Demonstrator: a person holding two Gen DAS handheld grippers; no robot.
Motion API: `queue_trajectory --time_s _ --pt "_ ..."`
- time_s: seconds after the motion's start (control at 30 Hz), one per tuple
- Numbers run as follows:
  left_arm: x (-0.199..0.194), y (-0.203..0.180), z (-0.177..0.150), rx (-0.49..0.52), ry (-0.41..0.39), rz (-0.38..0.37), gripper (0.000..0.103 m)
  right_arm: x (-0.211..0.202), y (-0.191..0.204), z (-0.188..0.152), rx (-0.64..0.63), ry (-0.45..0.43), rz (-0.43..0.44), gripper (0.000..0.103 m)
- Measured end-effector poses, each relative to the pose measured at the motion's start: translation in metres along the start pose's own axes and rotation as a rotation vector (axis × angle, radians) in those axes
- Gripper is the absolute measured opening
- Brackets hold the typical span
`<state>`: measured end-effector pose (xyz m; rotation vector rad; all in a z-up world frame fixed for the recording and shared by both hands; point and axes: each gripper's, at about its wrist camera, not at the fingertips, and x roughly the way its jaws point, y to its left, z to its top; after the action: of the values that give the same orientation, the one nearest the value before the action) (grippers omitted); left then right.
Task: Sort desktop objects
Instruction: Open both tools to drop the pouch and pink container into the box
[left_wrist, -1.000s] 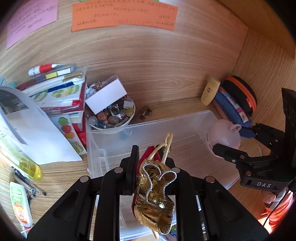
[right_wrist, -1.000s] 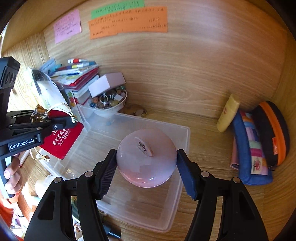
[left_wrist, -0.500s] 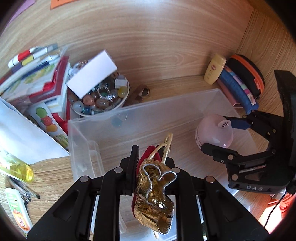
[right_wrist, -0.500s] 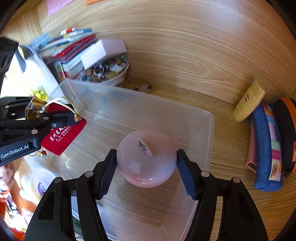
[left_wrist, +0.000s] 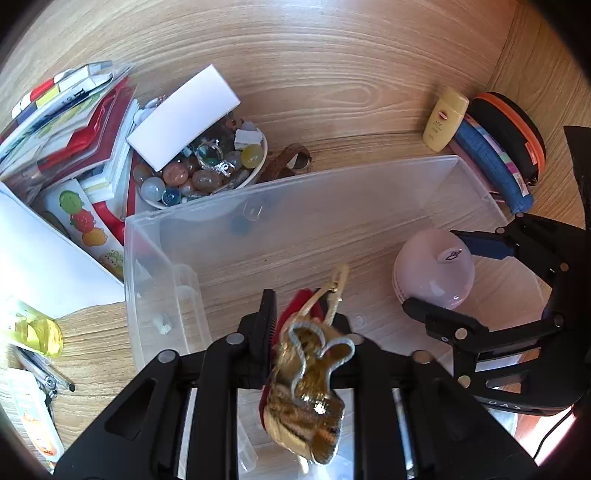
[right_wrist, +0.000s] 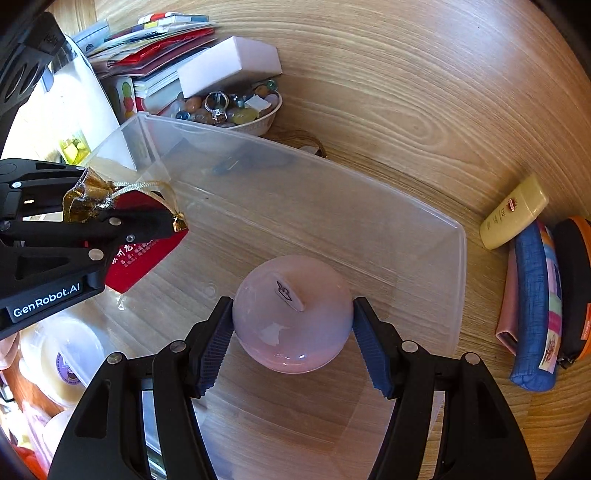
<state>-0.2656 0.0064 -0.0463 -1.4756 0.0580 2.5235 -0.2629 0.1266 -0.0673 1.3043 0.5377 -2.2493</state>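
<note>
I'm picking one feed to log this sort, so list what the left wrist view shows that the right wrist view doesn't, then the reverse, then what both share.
Left wrist view only: pens and a yellow bottle on the desk outside the bin.

Right wrist view only: round lidded tubs beside the bin, and the gold print on the red pouch.

Both: the clear bin, the left claw with its jaws just easing open around the pouch's gold bow, the right claw gripping the pink ball, the bead bowl and the sunscreen tube.
</note>
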Motion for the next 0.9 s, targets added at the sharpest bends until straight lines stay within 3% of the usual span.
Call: queue_trajectory --time_s 0.33,0.67,0.9 --pt "-0.01 -0.016 -0.001 0.045 -0.048 0.025 0.06 -0.005 0.002 -0.001 -0.009 -0.026 -0.049 0.062" --pt "-0.034 -0.016 0.001 0.024 -0.083 0.032 0.066 -0.028 0.01 -0.004 -0.035 -0.096 -0.102 0.074" --pt "-0.063 -0.011 -0.011 0.004 -0.158 0.067 0.073 -0.06 0.021 -0.016 -0.056 -0.188 -0.17 0.076"
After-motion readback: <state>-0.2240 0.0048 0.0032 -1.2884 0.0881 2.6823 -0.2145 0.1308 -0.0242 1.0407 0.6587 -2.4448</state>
